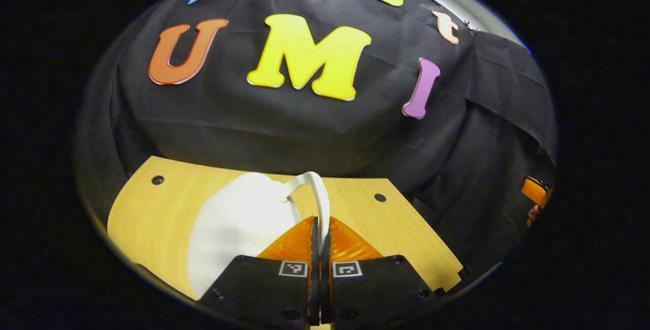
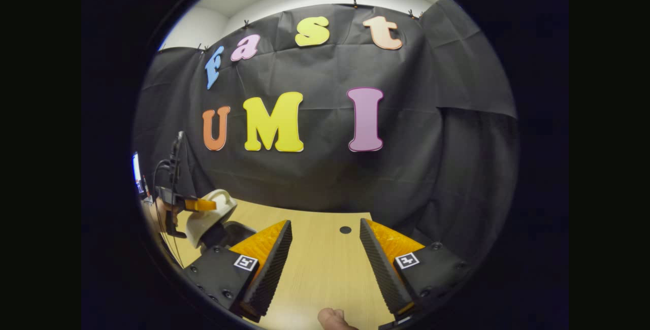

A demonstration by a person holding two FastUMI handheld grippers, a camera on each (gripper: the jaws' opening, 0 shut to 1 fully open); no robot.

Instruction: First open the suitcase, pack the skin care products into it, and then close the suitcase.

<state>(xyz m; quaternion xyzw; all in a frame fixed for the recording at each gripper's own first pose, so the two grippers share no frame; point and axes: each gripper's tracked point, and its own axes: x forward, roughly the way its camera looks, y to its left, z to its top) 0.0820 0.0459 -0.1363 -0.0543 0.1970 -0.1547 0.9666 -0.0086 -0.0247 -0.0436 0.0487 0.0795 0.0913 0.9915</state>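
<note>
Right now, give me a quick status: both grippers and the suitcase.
Left gripper shut on the white suitcase's handle. Right gripper open, holding nothing, over the wooden table. White suitcase on the table, nothing in the way.

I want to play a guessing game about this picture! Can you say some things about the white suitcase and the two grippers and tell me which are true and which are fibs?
1. The left gripper is pinching the suitcase handle. True.
2. The right gripper is squeezing a bottle. False: it is open, with only bare table between its fingers.
3. The white suitcase sits on a wooden table. True.
4. The suitcase is red. False: it is white.
</note>
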